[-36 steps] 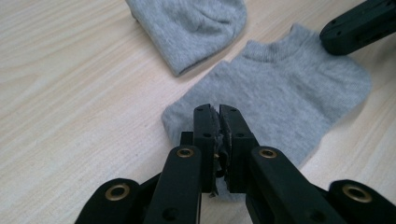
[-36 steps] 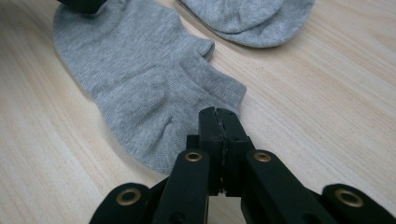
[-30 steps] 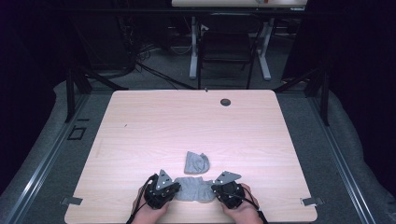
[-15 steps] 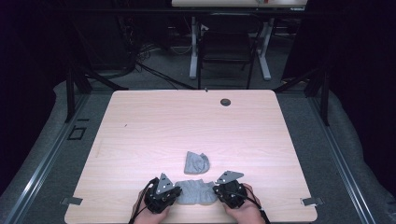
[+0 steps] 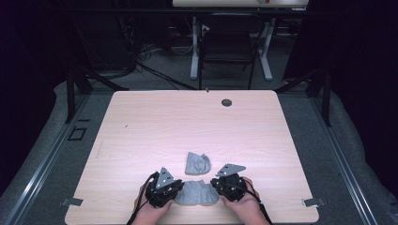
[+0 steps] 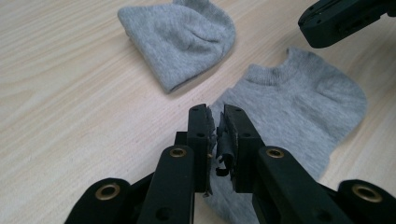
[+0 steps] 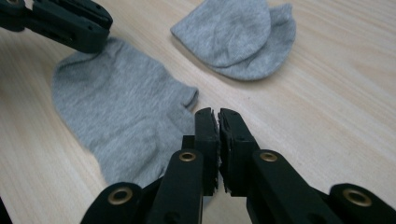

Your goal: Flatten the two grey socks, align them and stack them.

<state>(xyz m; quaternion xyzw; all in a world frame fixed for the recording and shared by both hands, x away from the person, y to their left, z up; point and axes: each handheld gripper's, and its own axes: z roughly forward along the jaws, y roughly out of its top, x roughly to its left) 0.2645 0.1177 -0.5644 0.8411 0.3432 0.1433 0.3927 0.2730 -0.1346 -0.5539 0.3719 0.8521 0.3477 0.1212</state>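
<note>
While high view blurs it, left hand-held gripper (image 6: 215, 122) pinches flat sock (image 6: 299, 107).

A grey sock (image 5: 197, 192) lies flat at the near edge, spread out. A second grey sock (image 5: 196, 162), folded in half, lies just beyond it, slightly apart
</note>
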